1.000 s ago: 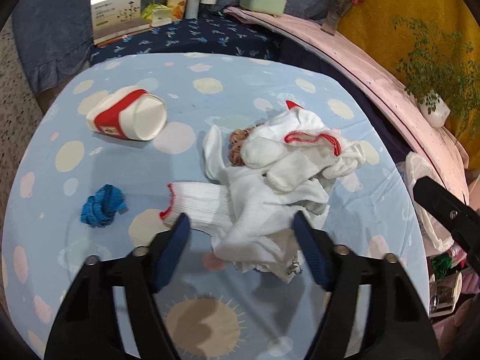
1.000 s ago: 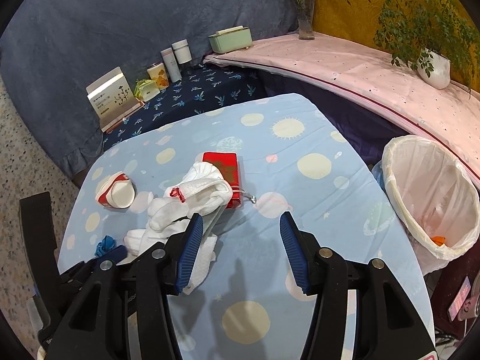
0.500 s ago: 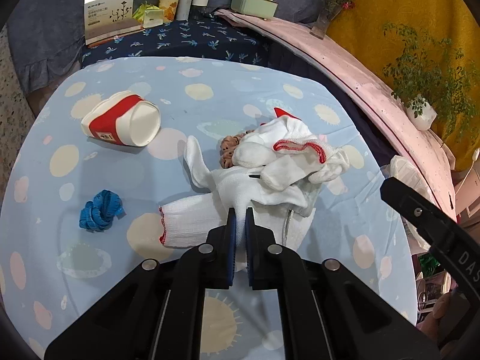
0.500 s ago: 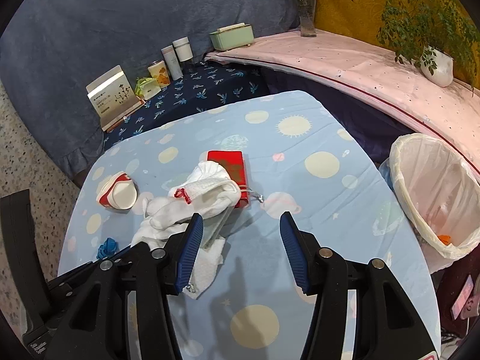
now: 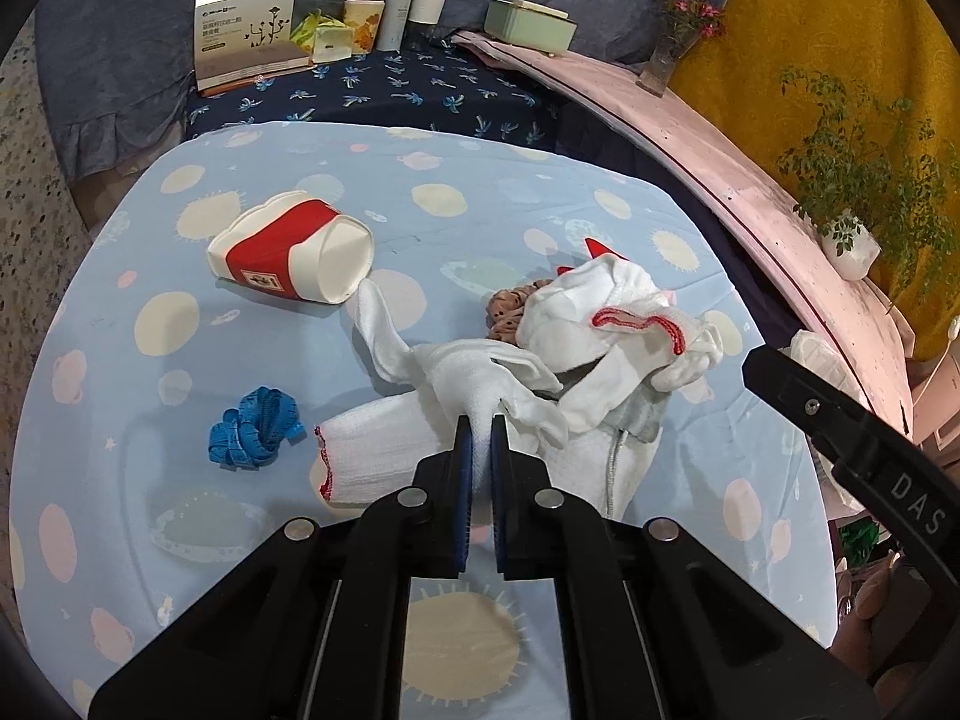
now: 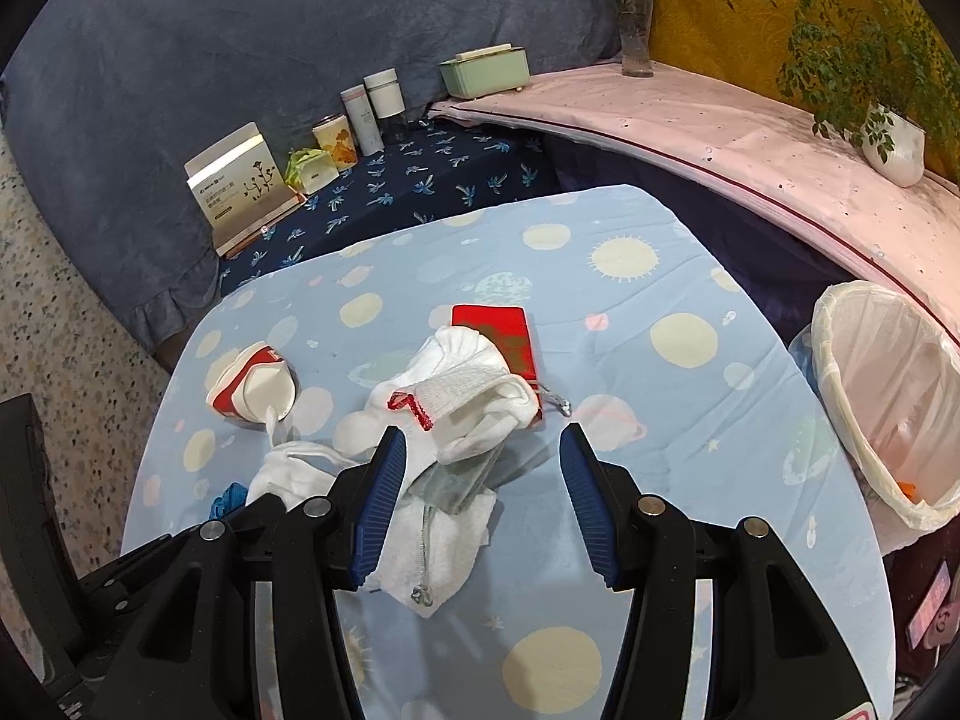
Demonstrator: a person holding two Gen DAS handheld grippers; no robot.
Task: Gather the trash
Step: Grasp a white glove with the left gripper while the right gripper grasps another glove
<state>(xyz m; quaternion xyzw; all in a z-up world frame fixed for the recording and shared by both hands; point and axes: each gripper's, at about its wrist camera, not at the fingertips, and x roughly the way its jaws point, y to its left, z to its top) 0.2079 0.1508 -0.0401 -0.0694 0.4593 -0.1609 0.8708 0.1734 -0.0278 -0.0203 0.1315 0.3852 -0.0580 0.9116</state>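
Observation:
My left gripper (image 5: 480,441) is shut on a white knitted glove (image 5: 474,375) with a red cuff, pinching a fold of it just above the table. More white gloves (image 5: 600,312) lie heaped behind it, on a grey drawstring pouch (image 6: 462,480). A crushed red and white paper cup (image 5: 294,255) lies on its side to the left, with a glove finger reaching its rim. My right gripper (image 6: 480,441) hangs open over the near side of the glove heap (image 6: 468,390), holding nothing. A bin with a white liner (image 6: 888,396) stands off the table's right edge.
A blue measuring tape (image 5: 255,427) lies bunched at the left. A brown scrunchie (image 5: 510,315) and a red pouch (image 6: 498,342) sit by the heap. Boxes and tins (image 5: 246,24) line the dark shelf behind. Potted plant (image 6: 894,144) on the pink ledge at right.
The left jaws went from wide open around the glove to shut on it, and the glove is now pulled up slightly. The right gripper drifted a little and stays open.

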